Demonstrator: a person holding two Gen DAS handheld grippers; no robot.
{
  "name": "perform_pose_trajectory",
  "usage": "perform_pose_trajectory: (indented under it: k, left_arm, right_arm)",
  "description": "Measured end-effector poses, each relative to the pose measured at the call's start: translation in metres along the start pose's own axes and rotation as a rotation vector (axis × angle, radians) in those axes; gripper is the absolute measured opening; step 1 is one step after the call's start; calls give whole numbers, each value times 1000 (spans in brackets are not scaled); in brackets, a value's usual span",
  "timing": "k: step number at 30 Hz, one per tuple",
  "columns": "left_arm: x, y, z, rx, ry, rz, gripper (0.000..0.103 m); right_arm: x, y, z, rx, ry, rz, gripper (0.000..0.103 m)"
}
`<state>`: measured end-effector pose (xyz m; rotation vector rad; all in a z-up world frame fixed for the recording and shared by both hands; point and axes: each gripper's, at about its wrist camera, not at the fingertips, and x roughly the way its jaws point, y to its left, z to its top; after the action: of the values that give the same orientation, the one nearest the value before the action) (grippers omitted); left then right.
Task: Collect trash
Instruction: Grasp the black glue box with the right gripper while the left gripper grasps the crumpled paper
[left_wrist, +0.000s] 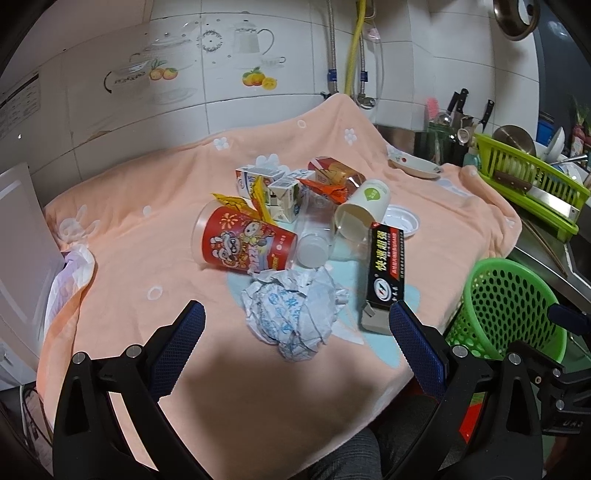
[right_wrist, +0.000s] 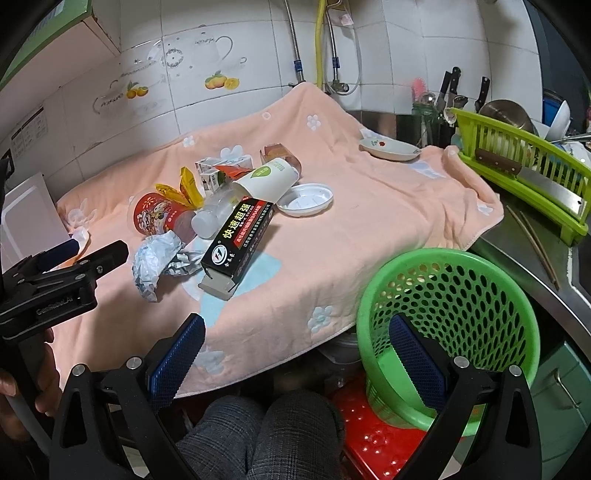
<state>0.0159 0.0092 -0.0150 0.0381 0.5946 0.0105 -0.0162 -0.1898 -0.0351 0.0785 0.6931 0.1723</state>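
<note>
Both your left claw (left_wrist: 295, 343) and right claw (right_wrist: 295, 354) gape empty; snatching the crumpled paper (left_wrist: 295, 310) could topple the black box (left_wrist: 388, 266) off the table's near edge.

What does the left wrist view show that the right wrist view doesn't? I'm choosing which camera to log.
Only the left wrist view: the open left gripper framing the crumpled white paper ball. Only the right wrist view: the open right gripper, the red perforated plastic stool and the person's grey-trousered knees. Both: the black glue box and the green perforated plastic basket.
</note>
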Motion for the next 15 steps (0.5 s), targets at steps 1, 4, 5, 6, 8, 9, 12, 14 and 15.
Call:
perform_pose_trajectory:
  k: [1, 4, 5, 6, 8, 9, 12, 14, 15]
  left_arm:
    - [1, 2, 0, -4, 1, 3, 98]
    - [2, 10, 2, -15, 3, 16, 98]
    - [2, 12, 2, -18, 3, 20, 98]
    - [3, 14, 2, -22, 3, 24, 98]
    - [3, 20, 2, -31, 4, 33, 98]
    - [4, 22, 3, -35, 4, 37, 98]
    - [6, 31, 3, -50, 8, 51, 98]
    - [7, 37, 4, -59, 9, 63, 98]
    - [8, 40, 5, -62, 9, 66, 98]
  right_arm:
    - [2, 0, 2, 1, 4, 7, 97]
    - [9, 3, 7, -3, 18, 25, 97]
    - [12, 5, 9, -9, 22, 30, 97]
    - [15, 8, 11, -12, 27, 38, 97]
    - [22, 12, 16, -17, 37, 59, 97]
    - [25, 14, 18, -19, 42, 65, 97]
    - [38, 21, 28, -21, 57, 87, 96]
    - [48, 24, 35, -11, 68, 103, 96]
    - [53, 26, 39, -5, 75, 109, 96]
